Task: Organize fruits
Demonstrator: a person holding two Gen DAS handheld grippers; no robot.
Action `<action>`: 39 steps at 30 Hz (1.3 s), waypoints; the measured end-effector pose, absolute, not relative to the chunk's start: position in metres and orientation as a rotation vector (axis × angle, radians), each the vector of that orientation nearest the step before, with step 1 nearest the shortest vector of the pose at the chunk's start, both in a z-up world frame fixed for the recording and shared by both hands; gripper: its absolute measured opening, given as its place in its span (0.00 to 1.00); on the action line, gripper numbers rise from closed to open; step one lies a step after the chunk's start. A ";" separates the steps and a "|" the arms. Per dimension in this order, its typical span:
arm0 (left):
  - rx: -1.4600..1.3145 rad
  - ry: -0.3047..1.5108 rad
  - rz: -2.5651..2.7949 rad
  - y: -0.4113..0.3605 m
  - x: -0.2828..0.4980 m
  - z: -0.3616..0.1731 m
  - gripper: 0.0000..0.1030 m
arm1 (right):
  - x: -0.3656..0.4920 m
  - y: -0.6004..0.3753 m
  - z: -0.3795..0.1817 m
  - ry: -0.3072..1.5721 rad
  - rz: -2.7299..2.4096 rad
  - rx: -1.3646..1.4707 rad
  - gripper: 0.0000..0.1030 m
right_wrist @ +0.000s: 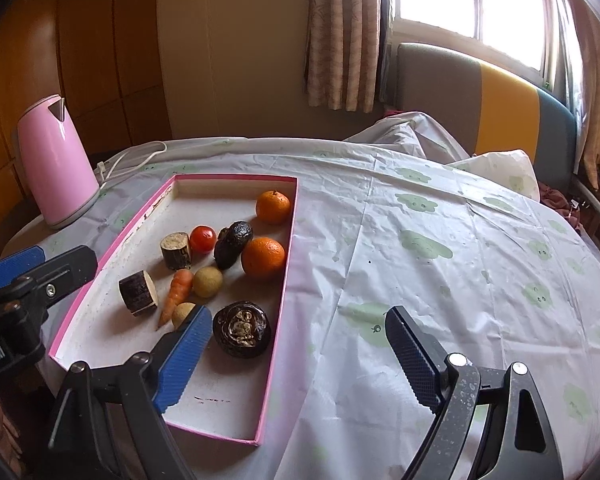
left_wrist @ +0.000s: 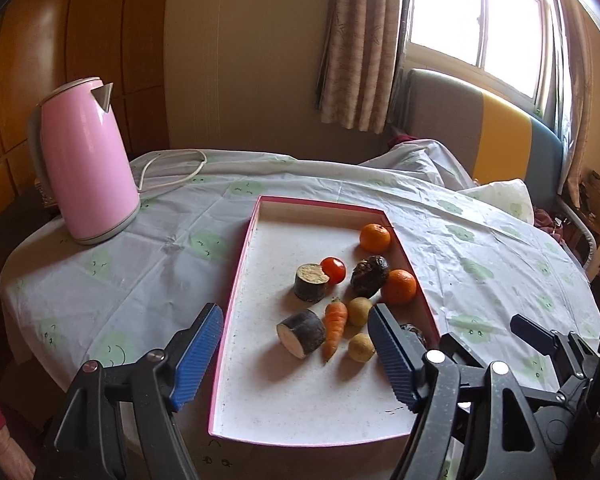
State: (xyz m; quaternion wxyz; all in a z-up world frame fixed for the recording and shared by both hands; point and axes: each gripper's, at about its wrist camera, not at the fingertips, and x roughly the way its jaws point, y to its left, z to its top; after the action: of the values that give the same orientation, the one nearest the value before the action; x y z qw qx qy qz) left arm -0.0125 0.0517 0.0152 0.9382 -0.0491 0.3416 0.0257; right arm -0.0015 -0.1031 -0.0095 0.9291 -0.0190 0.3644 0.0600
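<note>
Clothed table (right_wrist: 420,280) — tray (right_wrist: 278,320), kettle (right_wrist: 54,168)

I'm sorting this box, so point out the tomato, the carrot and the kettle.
tomato (right_wrist: 203,239), right wrist view, centre of its red skin.
carrot (left_wrist: 335,322), left wrist view, middle of its body.
kettle (left_wrist: 86,164), left wrist view, pink side wall.

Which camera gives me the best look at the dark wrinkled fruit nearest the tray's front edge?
The right wrist view: the dark wrinkled fruit sits in full view against the tray wall. In the left wrist view, the left hand-held gripper hides it; only a sliver shows.
</note>
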 end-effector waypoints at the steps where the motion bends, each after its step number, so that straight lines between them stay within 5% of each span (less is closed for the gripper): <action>1: -0.107 0.703 0.053 0.053 -0.012 0.014 0.74 | -0.002 -0.102 -0.010 0.748 0.124 -0.041 0.86; 39: -0.121 0.709 0.045 0.058 -0.015 0.014 0.72 | -0.005 -0.092 -0.013 0.754 0.146 -0.065 0.87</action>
State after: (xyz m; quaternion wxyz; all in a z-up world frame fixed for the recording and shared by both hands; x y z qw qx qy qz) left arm -0.0149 0.0584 0.0142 0.9359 -0.0590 0.3467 0.0221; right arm -0.0046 -0.0920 -0.0132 0.9266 -0.0317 0.3679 0.0714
